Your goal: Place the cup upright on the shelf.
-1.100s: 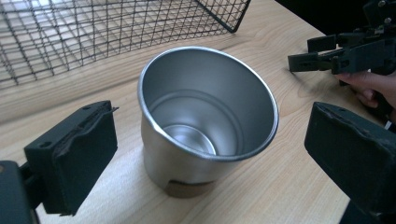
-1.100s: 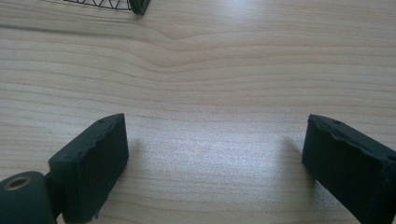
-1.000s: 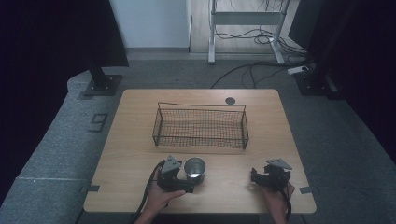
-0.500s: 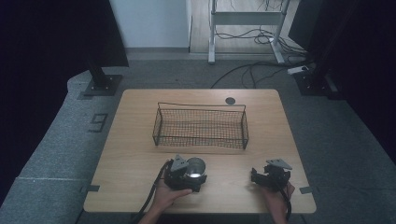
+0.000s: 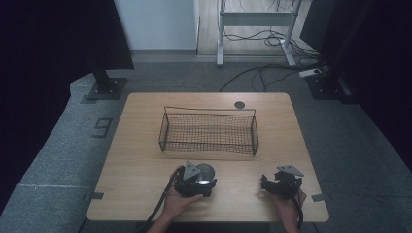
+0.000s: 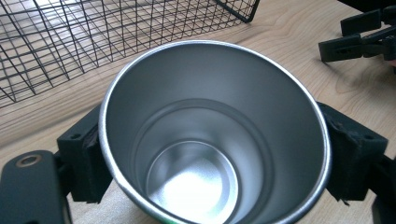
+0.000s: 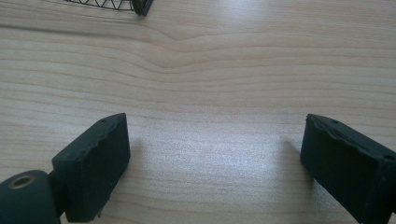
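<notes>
Left gripper [image 5: 206, 183] is clamped on the steel cup [image 6: 212, 135]. Its jaws have just been closing, and the left gripper view has a black pad pressed against the cup wall on each side, just below the rim. The cup stands upright and empty on the table [image 5: 136, 160], near the front edge and just in front of the wire basket [image 5: 209, 132]. The high view has the left hand [image 5: 177, 201] behind the gripper, with the cup's rim at its far side.

Right gripper [image 5: 268, 183] rests near the front right of the table, well apart from the cup. Its jaws stand wide with only bare wood between them.

Judged step: grip just made, lift and transfer into the basket to follow.

Risks noted:
- Smooth, round, tapered metal wall. The pads contact it on two narrow patches, so the cup may slip down or pivot once lifted.
- The hold is high on the wall. A quick swing would let the base tip.
- The basket's near wall stands between cup and basket floor. Too low a lift would knock the base on the wire and jar the grip.
- The basket is light and unrestrained. A bump may shove it away.
</notes>
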{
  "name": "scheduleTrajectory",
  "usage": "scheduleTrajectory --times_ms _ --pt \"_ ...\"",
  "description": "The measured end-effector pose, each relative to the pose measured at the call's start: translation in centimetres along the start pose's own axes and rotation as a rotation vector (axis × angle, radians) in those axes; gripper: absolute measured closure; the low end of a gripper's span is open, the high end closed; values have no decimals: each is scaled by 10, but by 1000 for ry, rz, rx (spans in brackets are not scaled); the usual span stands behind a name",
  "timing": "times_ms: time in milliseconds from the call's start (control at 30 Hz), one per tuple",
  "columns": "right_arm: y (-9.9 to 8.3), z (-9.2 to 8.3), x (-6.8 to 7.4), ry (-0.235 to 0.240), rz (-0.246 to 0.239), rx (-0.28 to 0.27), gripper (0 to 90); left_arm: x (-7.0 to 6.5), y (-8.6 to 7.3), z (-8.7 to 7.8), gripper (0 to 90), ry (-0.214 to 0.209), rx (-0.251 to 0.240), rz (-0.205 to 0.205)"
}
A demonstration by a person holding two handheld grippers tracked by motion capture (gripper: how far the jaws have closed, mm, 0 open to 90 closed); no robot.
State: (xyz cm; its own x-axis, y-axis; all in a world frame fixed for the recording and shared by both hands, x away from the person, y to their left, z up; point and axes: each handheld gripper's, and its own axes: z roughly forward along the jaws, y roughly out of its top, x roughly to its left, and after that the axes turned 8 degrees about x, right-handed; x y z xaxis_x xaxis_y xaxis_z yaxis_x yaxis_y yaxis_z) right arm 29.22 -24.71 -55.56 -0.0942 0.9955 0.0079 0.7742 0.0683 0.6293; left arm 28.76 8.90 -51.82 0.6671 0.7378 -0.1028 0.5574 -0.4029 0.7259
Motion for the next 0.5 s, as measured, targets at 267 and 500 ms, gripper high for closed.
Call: scheduleTrajectory --times_ms 267,500 --pt "0 0 0 0 0 0 83 4 -1 -4 147 -1 -32 -31" --pt "0 0 0 1 2 1 83 5 1 -11 149 -23 -66 -51"
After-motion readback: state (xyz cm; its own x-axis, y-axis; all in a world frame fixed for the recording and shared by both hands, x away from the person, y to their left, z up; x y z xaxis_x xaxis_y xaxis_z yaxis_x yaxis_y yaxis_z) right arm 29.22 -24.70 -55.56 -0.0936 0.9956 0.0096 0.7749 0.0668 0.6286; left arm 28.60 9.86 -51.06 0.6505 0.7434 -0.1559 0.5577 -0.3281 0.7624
